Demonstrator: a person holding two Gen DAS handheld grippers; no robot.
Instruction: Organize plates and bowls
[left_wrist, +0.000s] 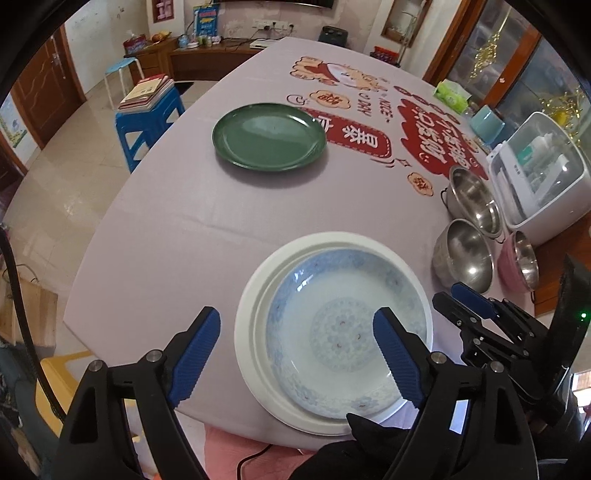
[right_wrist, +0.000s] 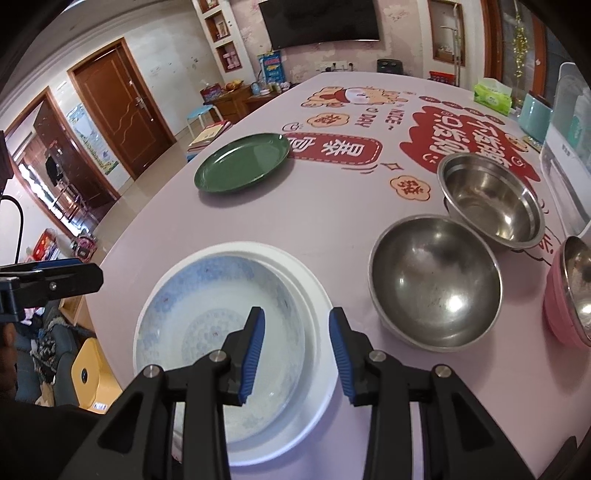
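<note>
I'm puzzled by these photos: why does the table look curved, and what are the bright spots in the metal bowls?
Both views: a fisheye lens bends the table edge and darkens the corners. Right wrist view: glare spots sit inside the near round steel bowl. Left wrist view: the flat green plate casts a soft shadow; things are sharp.

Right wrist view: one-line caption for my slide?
Open right gripper above blue-patterned dish stacked on white plate, steel bowls alongside.

blue-patterned plate (left_wrist: 343, 332) stacked in white plate (left_wrist: 251, 317) | green plate (left_wrist: 269, 138) apart | steel bowls (right_wrist: 436, 284), possibly touching
</note>
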